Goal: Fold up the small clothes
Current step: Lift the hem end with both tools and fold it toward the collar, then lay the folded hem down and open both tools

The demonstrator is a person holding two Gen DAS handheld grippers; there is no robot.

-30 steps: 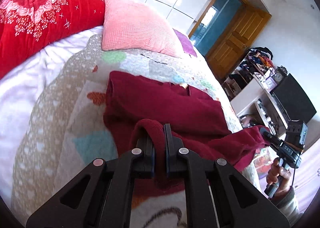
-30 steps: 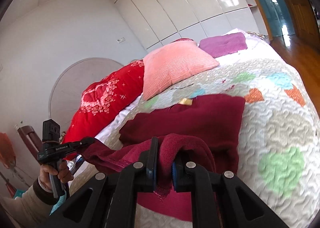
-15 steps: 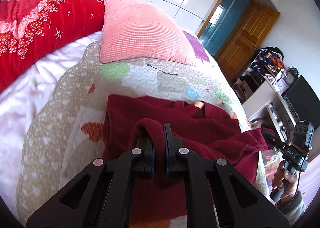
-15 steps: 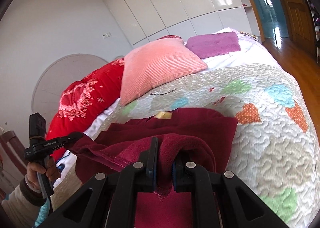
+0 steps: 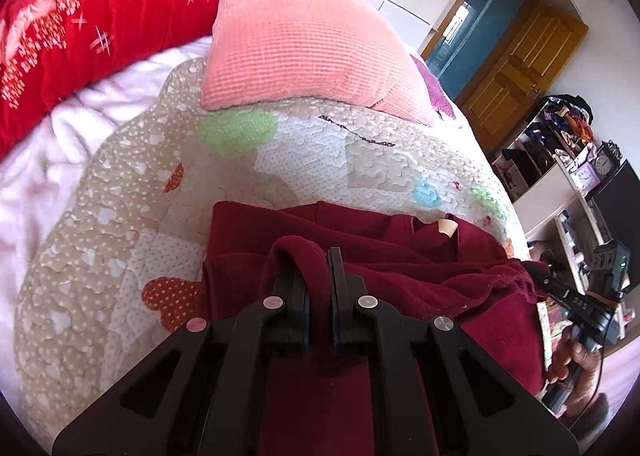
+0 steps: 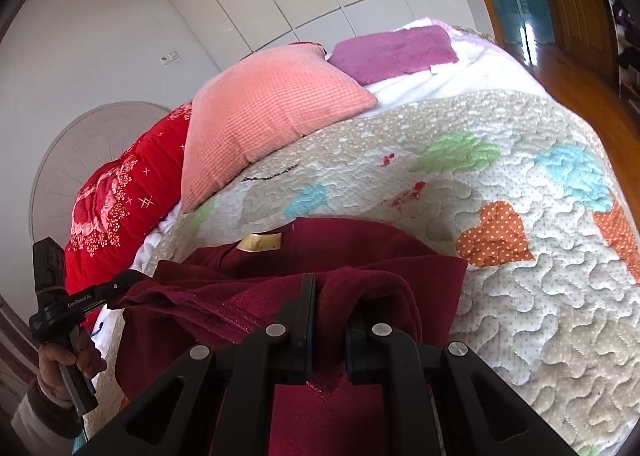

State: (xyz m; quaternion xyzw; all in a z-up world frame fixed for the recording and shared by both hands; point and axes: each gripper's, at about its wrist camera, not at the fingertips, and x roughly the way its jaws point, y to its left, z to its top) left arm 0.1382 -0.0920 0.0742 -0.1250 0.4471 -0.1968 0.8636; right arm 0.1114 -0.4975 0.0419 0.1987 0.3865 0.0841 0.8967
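Dark red fleece garment (image 5: pixel 400 268) at lower centre on patchwork quilted bed (image 5: pixel 120 215); left hand-held gripper (image 5: pixel 319 276) and right hand-held gripper (image 6: pixel 329 308) each clamped tight on raised fold of its hem.

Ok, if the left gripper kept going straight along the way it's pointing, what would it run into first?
Probably the maroon garment itself: the left gripper, shut on a fold of it, points down at the part lying on the quilt. Depth is uncertain.
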